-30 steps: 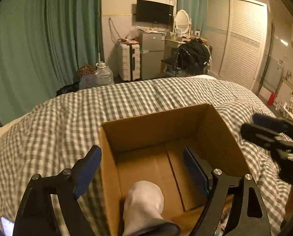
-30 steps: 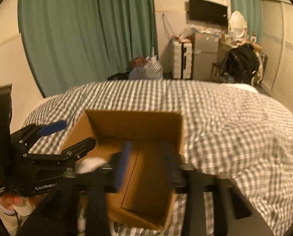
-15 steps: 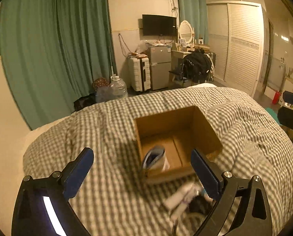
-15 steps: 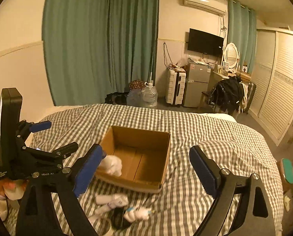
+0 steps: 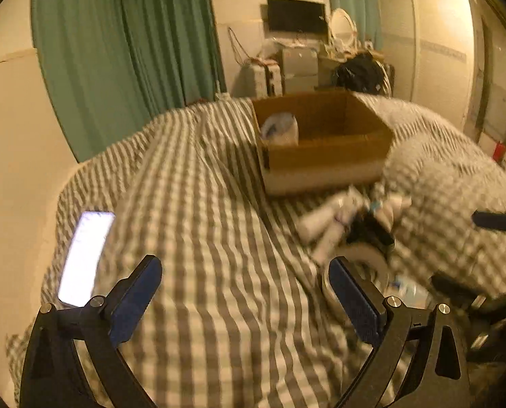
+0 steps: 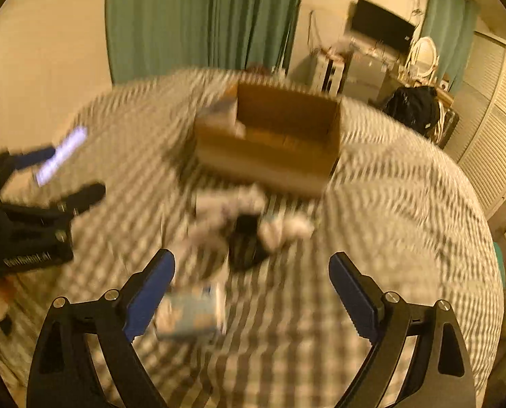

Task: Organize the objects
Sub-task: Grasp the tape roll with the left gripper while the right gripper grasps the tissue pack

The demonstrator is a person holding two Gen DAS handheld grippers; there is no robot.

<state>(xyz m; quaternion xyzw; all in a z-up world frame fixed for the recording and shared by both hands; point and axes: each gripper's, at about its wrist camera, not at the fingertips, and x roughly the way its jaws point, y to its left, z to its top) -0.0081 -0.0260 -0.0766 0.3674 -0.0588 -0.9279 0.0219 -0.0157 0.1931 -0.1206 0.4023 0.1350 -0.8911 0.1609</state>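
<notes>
An open cardboard box [image 5: 324,142] [image 6: 269,142] stands on the checked bed cover, with a white sock [image 5: 280,129] leaning in its near left corner. A pile of white and black socks [image 5: 348,224] [image 6: 246,227] lies in front of the box. A small blue-white packet [image 6: 193,312] lies nearer, beside my right gripper's left finger. My left gripper [image 5: 246,295] is open and empty over bare cover, left of the pile. My right gripper [image 6: 251,289] is open and empty, low over the pile. Both views are blurred.
A lit phone [image 5: 83,258] [image 6: 60,156] lies on the cover at the left. A green curtain [image 5: 123,54] hangs behind the bed. A suitcase, fridge, chair with black bag [image 5: 358,71] and wardrobe [image 5: 436,44] stand at the back.
Both grippers pulled back from the box and dropped low over the bed. The white sock stays in the box. The right gripper now hangs over the sock pile.
</notes>
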